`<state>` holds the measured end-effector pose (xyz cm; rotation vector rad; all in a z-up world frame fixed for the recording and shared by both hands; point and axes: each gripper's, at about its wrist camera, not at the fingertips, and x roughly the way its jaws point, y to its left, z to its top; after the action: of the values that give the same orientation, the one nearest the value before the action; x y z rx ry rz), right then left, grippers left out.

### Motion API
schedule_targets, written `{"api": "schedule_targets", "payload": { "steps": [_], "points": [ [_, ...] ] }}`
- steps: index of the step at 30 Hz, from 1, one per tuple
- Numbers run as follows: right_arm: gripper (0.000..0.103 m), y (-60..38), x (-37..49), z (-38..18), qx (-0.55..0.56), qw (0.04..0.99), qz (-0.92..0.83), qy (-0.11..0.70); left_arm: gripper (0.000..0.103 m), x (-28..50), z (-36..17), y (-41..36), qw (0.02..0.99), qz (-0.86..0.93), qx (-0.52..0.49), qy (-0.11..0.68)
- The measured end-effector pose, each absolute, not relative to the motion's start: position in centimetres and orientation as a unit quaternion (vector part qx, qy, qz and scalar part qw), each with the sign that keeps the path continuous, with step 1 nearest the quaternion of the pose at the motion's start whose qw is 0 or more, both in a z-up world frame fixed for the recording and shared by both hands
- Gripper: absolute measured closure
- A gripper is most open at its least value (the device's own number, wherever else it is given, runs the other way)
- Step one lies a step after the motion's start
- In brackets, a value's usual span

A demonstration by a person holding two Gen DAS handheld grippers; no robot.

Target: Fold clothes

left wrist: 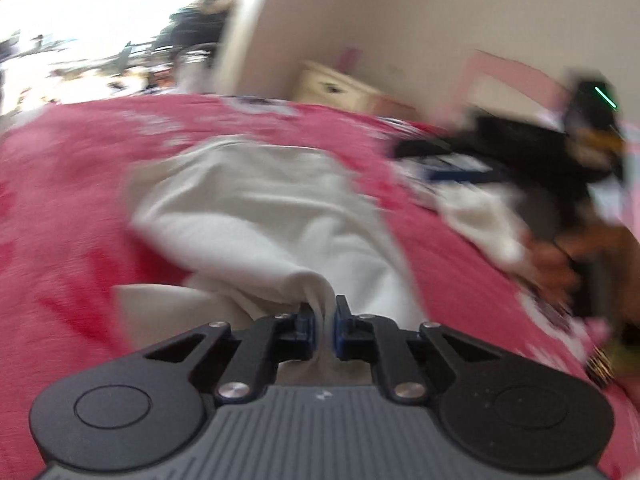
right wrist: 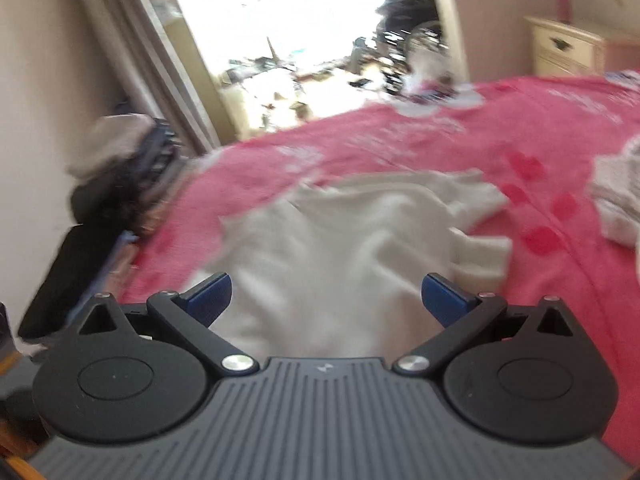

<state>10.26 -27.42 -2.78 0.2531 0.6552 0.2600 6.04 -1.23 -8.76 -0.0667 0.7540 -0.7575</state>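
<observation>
Left wrist view shows the left gripper [left wrist: 322, 322] nearly closed, its blue pads pinching a bunched fold of a white garment [left wrist: 260, 208] that lies crumpled across the near-middle of a pink bedspread [left wrist: 68, 216]. The pinched cloth rises in a small peak from the pile to the pads. At the far right of that view a hand [left wrist: 560, 256] holds the other tool, with a second pale cloth [left wrist: 484, 220] beside it.

From the right wrist view, the right gripper [right wrist: 326, 298] stands wide open with nothing between its pads, hovering above the near part of the same white garment [right wrist: 340, 232], which spreads unevenly with wrinkles and what may be a sleeve toward the right. Another whitish item [right wrist: 620, 200] sits at the right edge, well apart. A cream nightstand [right wrist: 568, 46] stands far right against the wall.

Both views are blurred (the tools seem to be in motion), so the garment's exact outline is hard to read. My judgement: folding well calls for the open tool to take a matching edge or corner, so the cloth can be drawn taut and laid flat before any crease. A pinch on bunched layers risks dragging the whole pile.
</observation>
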Motion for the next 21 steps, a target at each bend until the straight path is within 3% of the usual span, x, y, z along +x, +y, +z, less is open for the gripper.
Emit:
{"api": "schedule_targets", "payload": {
  "steps": [6, 11, 12, 14, 16, 18, 21],
  "points": [
    [0.001, -21.8, 10.2, -1.1, 0.02, 0.914, 0.237, 0.328, 0.092, 2.1, -9.6, -5.6, 0.825, -0.449, 0.014, 0.344],
    [0.004, -16.5, 9.9, -3.3, -0.12, 0.882, 0.276, 0.362, 0.091, 0.5, -10.3, -7.4, 0.815, -0.471, 0.035, 0.336],
    [0.008, -16.1, 10.1, -4.1, -0.136, 0.877, 0.272, 0.373, 0.091, 0.2, -10.3, -7.4, 0.817, -0.47, 0.04, 0.332],
    [0.025, -15.2, 10.5, -5.7, -0.169, 0.865, 0.261, 0.393, 0.085, -0.2, -10.2, -7.1, 0.818, -0.47, 0.049, 0.327],
    [0.047, -16.4, 10.5, -6.5, -0.149, 0.867, 0.241, 0.409, 0.073, -0.6, -9.7, -6.2, 0.818, -0.473, 0.056, 0.322],
    [0.049, -18.2, 10.5, -7.1, -0.115, 0.871, 0.218, 0.424, 0.07, -0.9, -9.0, -4.7, 0.82, -0.473, 0.061, 0.318],
    [0.049, -21.1, 9.1, -7.4, -0.064, 0.883, 0.188, 0.424, 0.052, -0.5, -7.7, -1.9, 0.833, -0.453, 0.05, 0.314]
  ]
}}
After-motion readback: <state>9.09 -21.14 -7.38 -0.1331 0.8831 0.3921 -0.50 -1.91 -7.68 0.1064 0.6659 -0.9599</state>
